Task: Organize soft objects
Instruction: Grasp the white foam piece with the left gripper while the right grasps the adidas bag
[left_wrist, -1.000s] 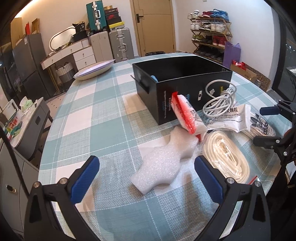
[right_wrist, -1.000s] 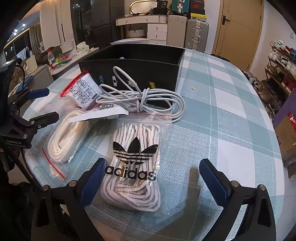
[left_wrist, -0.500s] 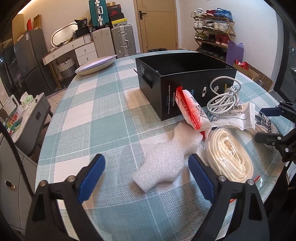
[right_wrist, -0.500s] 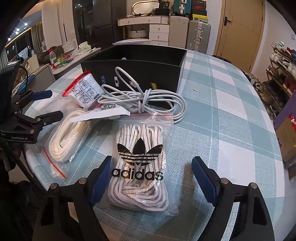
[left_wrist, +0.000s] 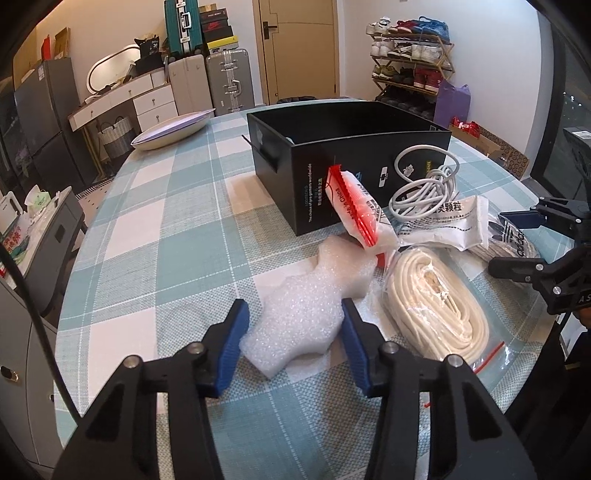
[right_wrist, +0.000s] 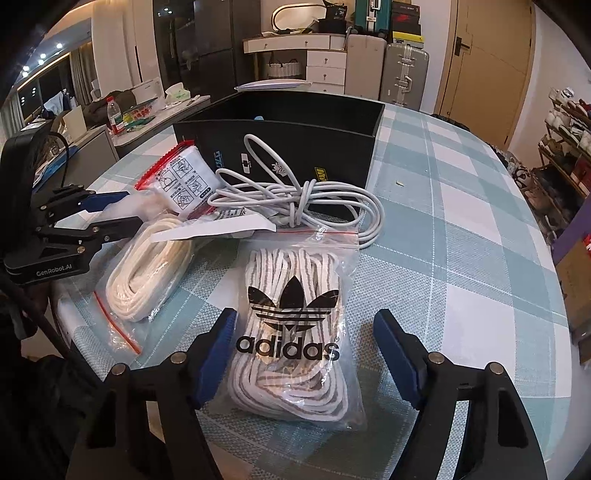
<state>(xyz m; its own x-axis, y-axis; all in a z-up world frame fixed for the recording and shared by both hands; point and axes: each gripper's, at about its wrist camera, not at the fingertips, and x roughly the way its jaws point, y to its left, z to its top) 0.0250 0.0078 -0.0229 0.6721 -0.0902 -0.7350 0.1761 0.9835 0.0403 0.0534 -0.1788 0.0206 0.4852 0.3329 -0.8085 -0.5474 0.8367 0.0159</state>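
Between left gripper (left_wrist: 293, 332) pads: foam (left_wrist: 314, 302), jaws closing, not pinching. Right gripper (right_wrist: 304, 343) straddling laces bag (right_wrist: 295, 332), spread.

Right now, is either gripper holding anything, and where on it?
Nothing is held. The left gripper has open jaws astride the near end of the foam piece; the right gripper is open around the adidas bag.

Lace bag (right_wrist: 295, 328): we read "adidas" with trefoil.
Left tongs (right_wrist: 107, 218): we read "GenRobot.AI".
Red-edged pouch (left_wrist: 360, 210): we read "China".
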